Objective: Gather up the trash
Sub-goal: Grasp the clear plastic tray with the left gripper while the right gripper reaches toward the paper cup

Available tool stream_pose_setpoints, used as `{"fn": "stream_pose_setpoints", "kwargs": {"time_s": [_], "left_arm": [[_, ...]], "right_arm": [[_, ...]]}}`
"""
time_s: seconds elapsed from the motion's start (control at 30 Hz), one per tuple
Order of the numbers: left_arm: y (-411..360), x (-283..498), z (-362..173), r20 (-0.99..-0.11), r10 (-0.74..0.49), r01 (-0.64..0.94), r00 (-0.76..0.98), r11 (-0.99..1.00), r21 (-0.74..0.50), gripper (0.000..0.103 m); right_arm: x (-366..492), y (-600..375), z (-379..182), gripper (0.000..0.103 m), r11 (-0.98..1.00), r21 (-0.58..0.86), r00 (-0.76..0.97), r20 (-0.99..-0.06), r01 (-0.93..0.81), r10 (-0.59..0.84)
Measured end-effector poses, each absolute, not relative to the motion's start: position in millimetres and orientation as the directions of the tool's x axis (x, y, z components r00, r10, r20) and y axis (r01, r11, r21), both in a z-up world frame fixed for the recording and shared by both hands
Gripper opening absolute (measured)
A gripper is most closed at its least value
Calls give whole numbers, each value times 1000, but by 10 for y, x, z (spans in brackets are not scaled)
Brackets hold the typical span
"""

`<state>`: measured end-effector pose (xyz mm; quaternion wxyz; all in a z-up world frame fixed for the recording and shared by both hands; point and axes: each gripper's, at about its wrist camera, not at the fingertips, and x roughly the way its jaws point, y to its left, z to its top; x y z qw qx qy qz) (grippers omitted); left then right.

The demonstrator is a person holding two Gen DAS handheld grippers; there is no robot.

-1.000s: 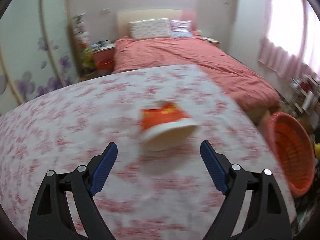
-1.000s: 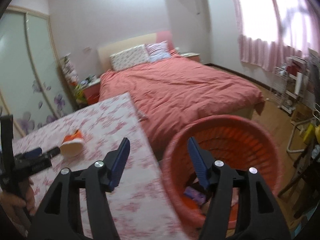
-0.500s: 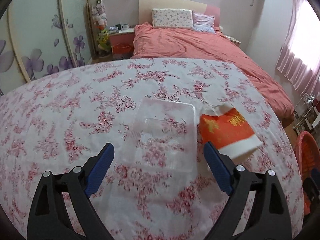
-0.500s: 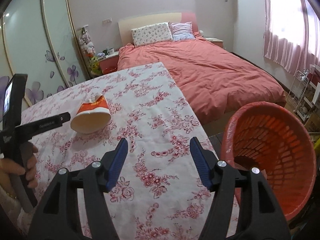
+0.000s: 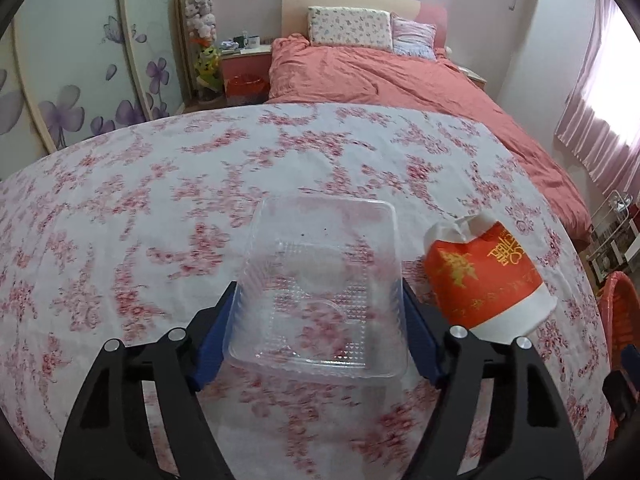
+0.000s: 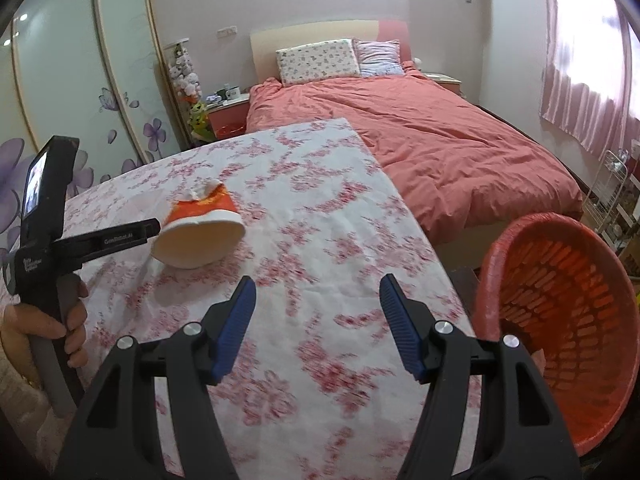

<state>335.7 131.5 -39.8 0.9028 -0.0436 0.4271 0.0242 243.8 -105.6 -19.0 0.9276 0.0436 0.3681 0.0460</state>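
A clear plastic tray (image 5: 320,292) lies on the floral tablecloth (image 5: 120,216). My left gripper (image 5: 318,332) is open, its blue pads on either side of the tray's near end; contact cannot be told. An orange and white paper cup (image 5: 486,280) lies on its side just right of the tray; it also shows in the right wrist view (image 6: 200,234). My right gripper (image 6: 316,320) is open and empty above the table's right part. The red-orange basket (image 6: 560,328) stands off the table's right edge.
A bed with a coral duvet (image 6: 420,136) stands beyond the table. A nightstand (image 5: 244,76) and wardrobe doors with purple flowers (image 5: 80,80) are at the back left. A white wire rack (image 6: 608,192) stands at the right wall.
My left gripper has moved forward, so the clear tray now sits between its pads. My right gripper has moved a little closer over the table, with the basket staying at its right.
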Motion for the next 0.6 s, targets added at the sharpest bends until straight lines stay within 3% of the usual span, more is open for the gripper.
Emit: {"fn": "stream_pose_setpoints", "kwargs": {"time_s": [0.1,0.33,0.6], "left_arm": [[1517,3246,-341,-760,28,-108,649,993,-56,74],[2036,3040,-234,-749,69,-176,659,982,-64,74],[2263,2921,-188,-742,60,-189,668,978,-91,74]], "right_arm": [[2513,-922,-151,69,988,130,725,-673,-81,148],[2949,-305,-158,95,986,119,704,-690,-120,169],[3406,172,-399,98,993,-60,680,-733,-99,24]]}}
